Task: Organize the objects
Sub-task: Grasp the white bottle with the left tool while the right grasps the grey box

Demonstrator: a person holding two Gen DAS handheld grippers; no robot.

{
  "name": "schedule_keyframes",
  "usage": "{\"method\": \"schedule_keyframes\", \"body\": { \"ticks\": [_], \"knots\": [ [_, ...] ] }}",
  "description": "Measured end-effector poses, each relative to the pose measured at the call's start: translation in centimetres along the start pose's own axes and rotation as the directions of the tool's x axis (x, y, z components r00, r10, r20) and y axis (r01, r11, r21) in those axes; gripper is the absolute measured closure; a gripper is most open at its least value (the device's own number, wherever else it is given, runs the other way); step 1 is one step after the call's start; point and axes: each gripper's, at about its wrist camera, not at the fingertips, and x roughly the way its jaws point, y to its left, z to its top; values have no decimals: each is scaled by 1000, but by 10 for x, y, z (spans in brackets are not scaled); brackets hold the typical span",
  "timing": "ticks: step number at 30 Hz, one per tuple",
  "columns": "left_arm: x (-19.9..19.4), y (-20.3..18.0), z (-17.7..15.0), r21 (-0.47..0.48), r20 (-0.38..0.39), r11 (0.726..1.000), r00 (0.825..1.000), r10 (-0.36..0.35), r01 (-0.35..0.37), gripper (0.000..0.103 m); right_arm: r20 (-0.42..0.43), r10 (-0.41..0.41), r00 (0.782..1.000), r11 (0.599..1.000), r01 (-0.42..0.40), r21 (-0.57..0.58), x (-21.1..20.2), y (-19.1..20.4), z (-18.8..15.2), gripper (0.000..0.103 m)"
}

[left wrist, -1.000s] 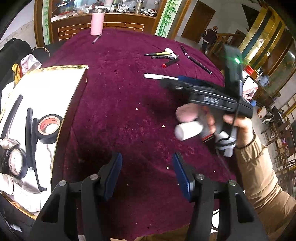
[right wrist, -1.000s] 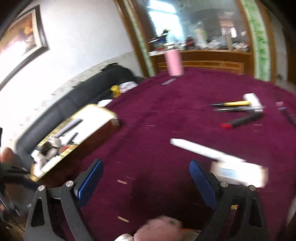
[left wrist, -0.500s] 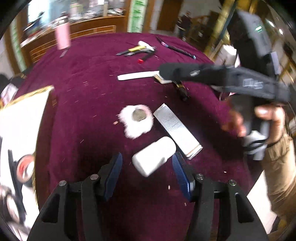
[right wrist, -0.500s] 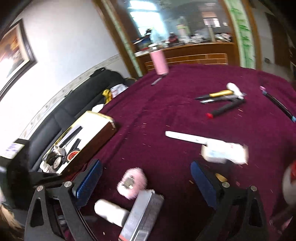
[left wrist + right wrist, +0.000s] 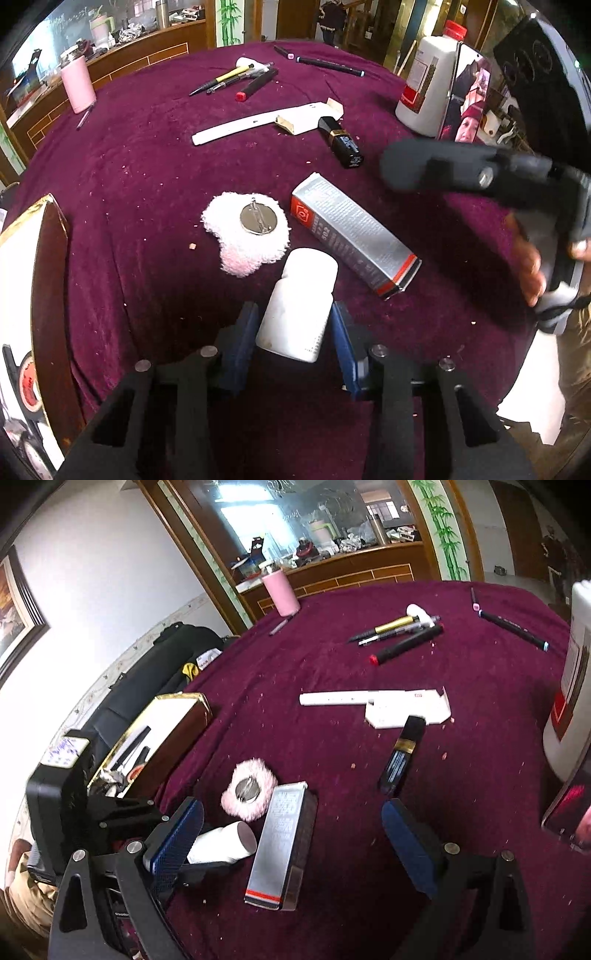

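A small white bottle (image 5: pixel 298 304) lies on the maroon cloth between the blue pads of my left gripper (image 5: pixel 293 343); the pads sit at its sides with slight gaps, so the gripper is open around it. The bottle also shows in the right wrist view (image 5: pixel 225 843). My right gripper (image 5: pixel 291 840) is open and empty, above a silver box (image 5: pixel 282 843). The silver box (image 5: pixel 352 234) lies beside a pink fluffy badge (image 5: pixel 247 230). A black lipstick box (image 5: pixel 341 142) lies farther back.
A gold-edged tray (image 5: pixel 22 280) with tape rolls stands at the left. Pens and markers (image 5: pixel 240 79), a white flattened carton (image 5: pixel 269 122), a pink tumbler (image 5: pixel 77 88), a large white bottle (image 5: pixel 428 85) and a phone (image 5: pixel 467 99) sit farther back.
My left gripper has swung right from the tray side and come down around the white bottle. My right gripper has pulled back and lifted off the objects.
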Motion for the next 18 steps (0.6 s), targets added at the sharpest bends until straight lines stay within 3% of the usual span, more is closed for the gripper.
{"method": "schedule_keyframes", "body": {
  "ticks": [9, 13, 18],
  "knots": [
    [6, -6, 8, -31, 3, 999, 1000, -8, 8, 64, -37, -78, 996, 994, 80, 70, 5, -5, -13, 5],
    [2, -2, 1, -85, 30, 996, 1000, 8, -5, 64, -57, -113, 992, 992, 116, 50, 5, 2, -19, 22],
    [-17, 14, -32, -199, 39, 980, 999, 20, -12, 64, -100, -154, 983, 988, 155, 5, 12, 18, -26, 39]
  ]
}}
